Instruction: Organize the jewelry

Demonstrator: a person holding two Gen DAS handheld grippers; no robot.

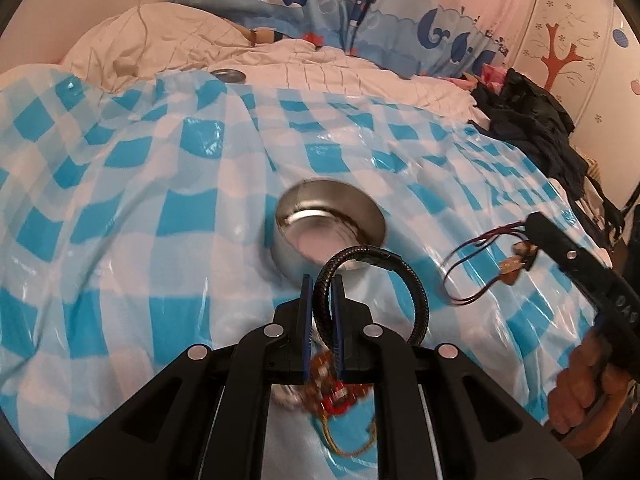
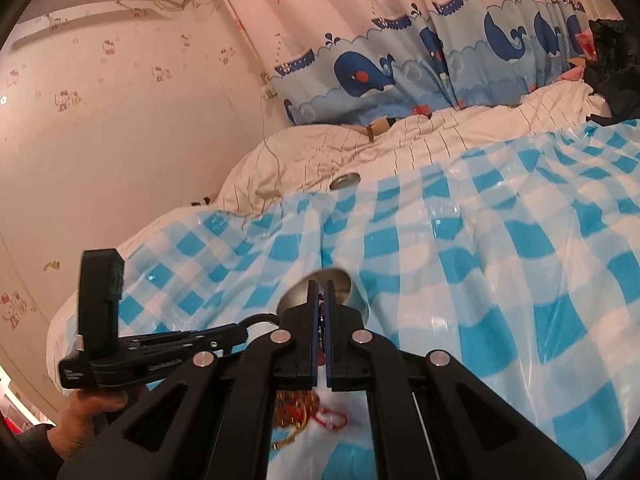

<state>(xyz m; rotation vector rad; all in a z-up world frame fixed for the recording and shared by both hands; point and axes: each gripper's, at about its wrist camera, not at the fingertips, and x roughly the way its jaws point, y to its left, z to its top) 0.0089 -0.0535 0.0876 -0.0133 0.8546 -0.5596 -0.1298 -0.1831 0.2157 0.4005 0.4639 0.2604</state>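
A round metal tin [image 1: 330, 226] stands open on the blue-and-white checked cloth [image 1: 140, 208]. My left gripper [image 1: 322, 282] is shut on a black braided bracelet [image 1: 404, 280], which loops up and right just before the tin. My right gripper [image 1: 532, 232] shows at the right of the left wrist view, shut on a dark red cord bracelet [image 1: 468, 276] with amber charms. In the right wrist view my right gripper [image 2: 319, 285] is shut, the tin [image 2: 340, 284] partly hidden behind it. A heap of red and gold jewelry [image 1: 340, 396] lies under my left gripper.
The tin's lid [image 1: 228, 75] lies at the far edge of the cloth on a white quilt [image 1: 168, 40]. Dark clothes [image 1: 532, 120] are piled at the right. A whale-print curtain [image 2: 420, 60] hangs behind the bed.
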